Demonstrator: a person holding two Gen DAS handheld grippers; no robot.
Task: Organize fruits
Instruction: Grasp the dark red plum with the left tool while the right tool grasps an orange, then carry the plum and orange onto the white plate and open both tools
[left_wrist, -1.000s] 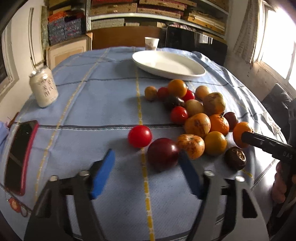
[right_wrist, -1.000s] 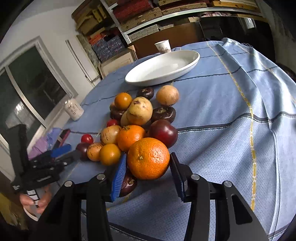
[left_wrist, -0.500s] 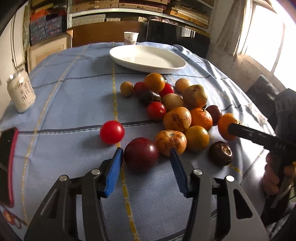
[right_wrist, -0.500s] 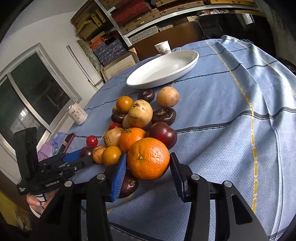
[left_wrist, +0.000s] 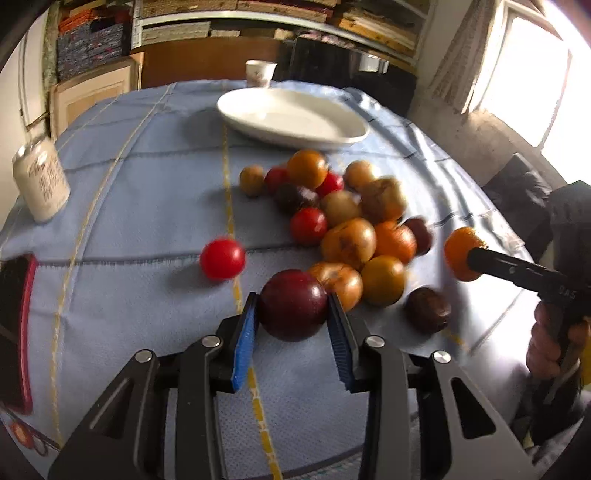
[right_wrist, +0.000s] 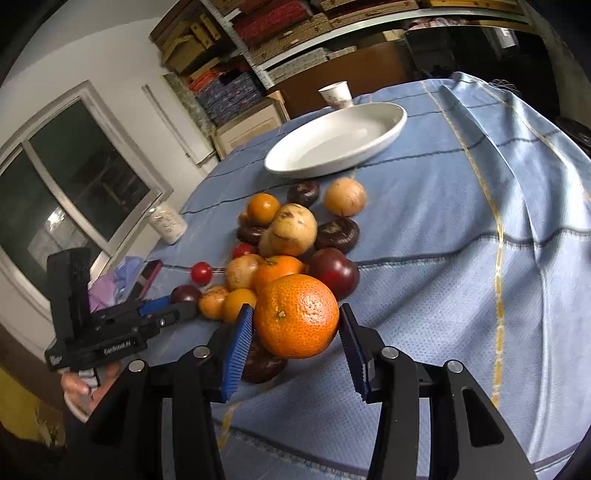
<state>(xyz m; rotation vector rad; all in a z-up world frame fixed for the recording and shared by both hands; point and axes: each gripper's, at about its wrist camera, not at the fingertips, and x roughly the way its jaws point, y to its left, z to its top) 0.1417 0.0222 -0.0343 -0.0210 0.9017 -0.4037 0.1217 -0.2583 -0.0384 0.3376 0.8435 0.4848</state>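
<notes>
You are in the picking step, with fruit in both hands. Your left claw is closing on the dark red plum at the near edge of the fruit pile; the blue pads sit against its two sides, and the plum looks to be resting on the blue cloth of the bench, just beside a mottled orange-brown fruit on its right. Your right claw is clamped on the large orange, which seems to be held clear of the cloth, above a dark fruit lying under it.

The white dish stands empty at the far side of the bench, beyond the pile, with a paper cup behind it. I judge it the likely place for the fruit, though the task does not name one.

Next, finish the squeeze on the plum until it is firm, but go gently: the skin looks smooth and the fruit round, so it may slip out forward or bruise. Lift straight up so you don't nudge the neighbouring fruit or the loose red tomato to the left. Then carry each fruit over the pile, high enough to clear it, and set it down low inside the dish so it doesn't roll out.
</notes>
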